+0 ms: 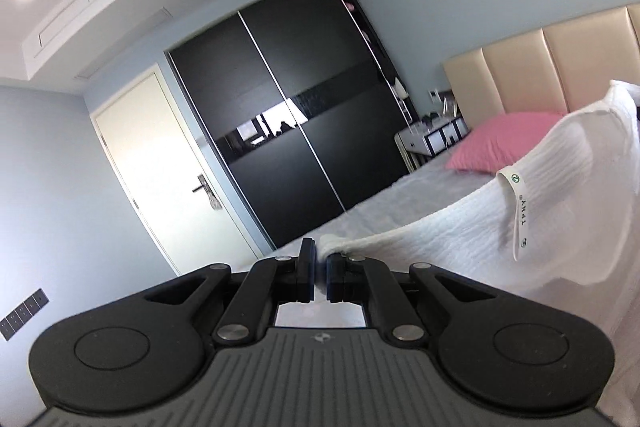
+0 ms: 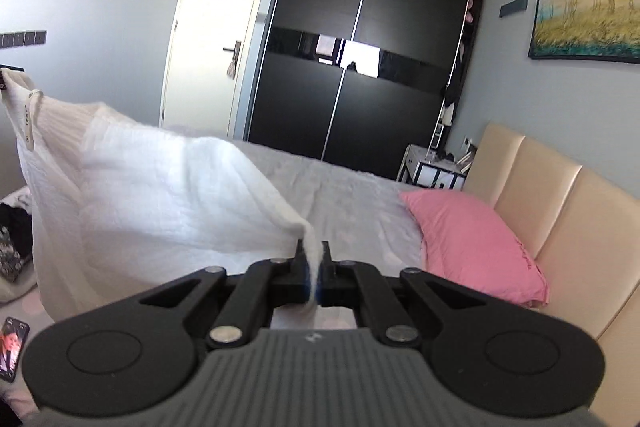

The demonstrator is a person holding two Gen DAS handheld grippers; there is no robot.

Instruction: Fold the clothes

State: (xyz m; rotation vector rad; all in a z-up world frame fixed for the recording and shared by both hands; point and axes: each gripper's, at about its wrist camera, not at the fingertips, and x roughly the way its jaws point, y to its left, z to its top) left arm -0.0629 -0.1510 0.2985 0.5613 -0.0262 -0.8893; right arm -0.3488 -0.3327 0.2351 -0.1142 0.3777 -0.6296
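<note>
White cloth: we see the white garment (image 2: 160, 195) lifted above the bed, stretched between our two grippers, with its lower part hanging to the cover.
Left gripper (image 1: 319, 259): the jaws are pressed together on a bunched corner of the garment, at its left end.
Right gripper (image 2: 313, 259): the jaws are closed, and a thin fold of the same garment is pinched between them.
Garment edges: the upper hem runs from one gripper to the other; a loop label (image 1: 518, 211) hangs free near the collar.
Bed (image 2: 352, 203): the grey cover lies open behind the cloth; a pink pillow (image 2: 476, 247) rests against the beige headboard (image 2: 560, 227).
Near edge: a phone (image 2: 14, 347) lies on the cover, at the left.
Far room: black wardrobe (image 2: 372, 47) and white door (image 2: 216, 27) stand beyond the bed.
</note>
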